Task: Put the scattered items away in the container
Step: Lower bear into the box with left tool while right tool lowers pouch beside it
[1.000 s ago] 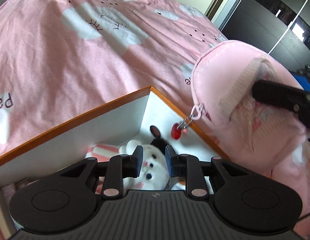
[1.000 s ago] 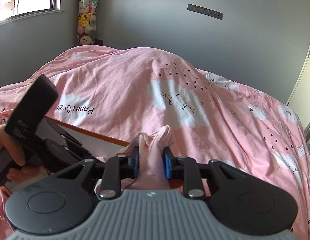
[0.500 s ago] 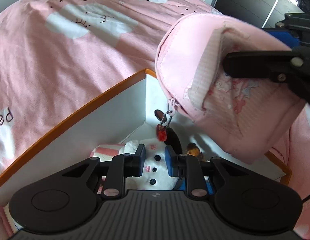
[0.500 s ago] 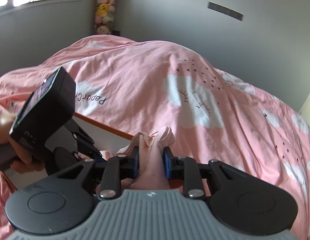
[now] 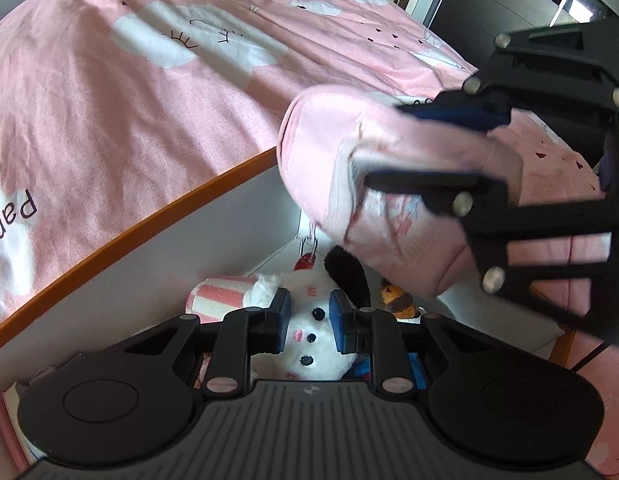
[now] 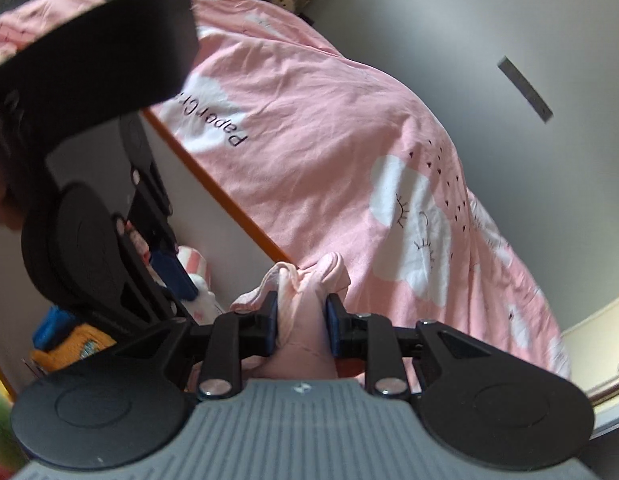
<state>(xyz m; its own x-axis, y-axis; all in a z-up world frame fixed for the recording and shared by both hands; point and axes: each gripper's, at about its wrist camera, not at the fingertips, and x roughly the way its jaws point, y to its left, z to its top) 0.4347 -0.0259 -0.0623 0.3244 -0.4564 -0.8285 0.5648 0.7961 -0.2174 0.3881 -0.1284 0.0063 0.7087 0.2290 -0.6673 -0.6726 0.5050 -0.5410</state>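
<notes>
A white box with an orange rim (image 5: 149,224) lies on the pink bed. My right gripper (image 5: 383,144) is shut on a pink zip pouch (image 5: 333,152) and holds it over the box's far corner. A red charm (image 5: 305,262) dangles from the pouch's zip. In the right wrist view the pouch (image 6: 305,300) bunches between the pads of my right gripper (image 6: 299,312). My left gripper (image 5: 309,310) hangs inside the box with its jaws nearly together. A white plush rabbit (image 5: 309,344) shows through the narrow gap. Whether the pads touch it is unclear.
In the box lie a pink-striped roll (image 5: 221,296), an orange-brown toy (image 5: 397,300) and a yellow and blue item (image 6: 73,344). A pink cloud-print duvet (image 5: 129,100) surrounds the box. A dark wardrobe (image 5: 509,4) stands beyond the bed, and grey walls behind.
My right gripper has carried the pink pouch leftward and lower, from beside the box to over its corner, rolling as it went. My left gripper has stayed over the plush rabbit.
</notes>
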